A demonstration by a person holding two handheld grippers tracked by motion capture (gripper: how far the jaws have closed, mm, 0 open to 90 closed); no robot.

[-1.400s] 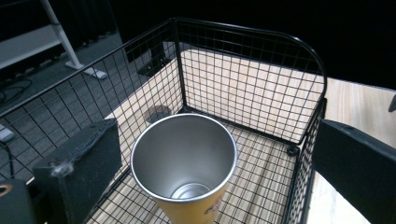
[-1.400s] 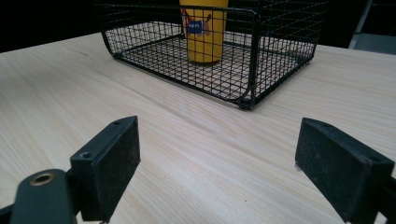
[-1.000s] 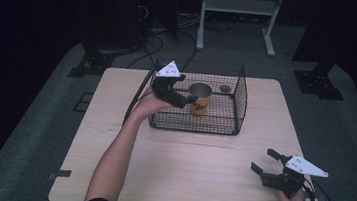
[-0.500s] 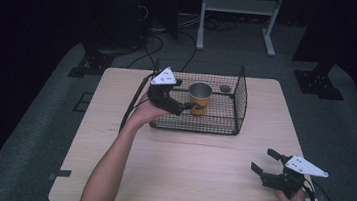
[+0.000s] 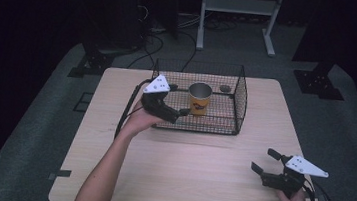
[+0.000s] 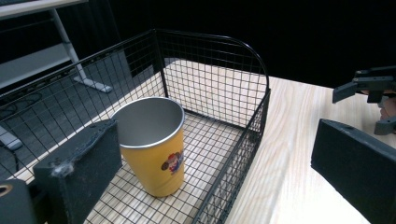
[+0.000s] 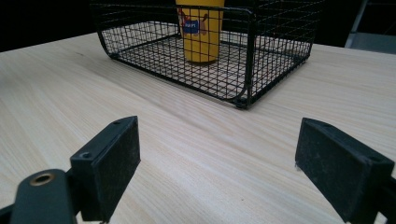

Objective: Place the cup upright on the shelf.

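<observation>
1. A person's right gripper (image 5: 266,163) is resting low at 5 o'clock on the pale wood counter (image 5: 183,181), its jaws spread wide apart and holding nothing; its own view is looking across bare wood toward the basket.
2. The left gripper (image 5: 180,106) is hovering at the near left edge of the black wire basket (image 5: 241,99), at about 11 o'clock on the counter, with its jaws apart and empty. In the left gripper view one jaw is sitting just beside the cup's left side, the other out over the basket's near wall.
3. A yellow cup (image 5: 199,98) with a metal interior and a small printed figure is standing upright inside the basket, left of centre.
4. A small dark round object (image 5: 225,89) is lying near the basket's far wall.
</observation>
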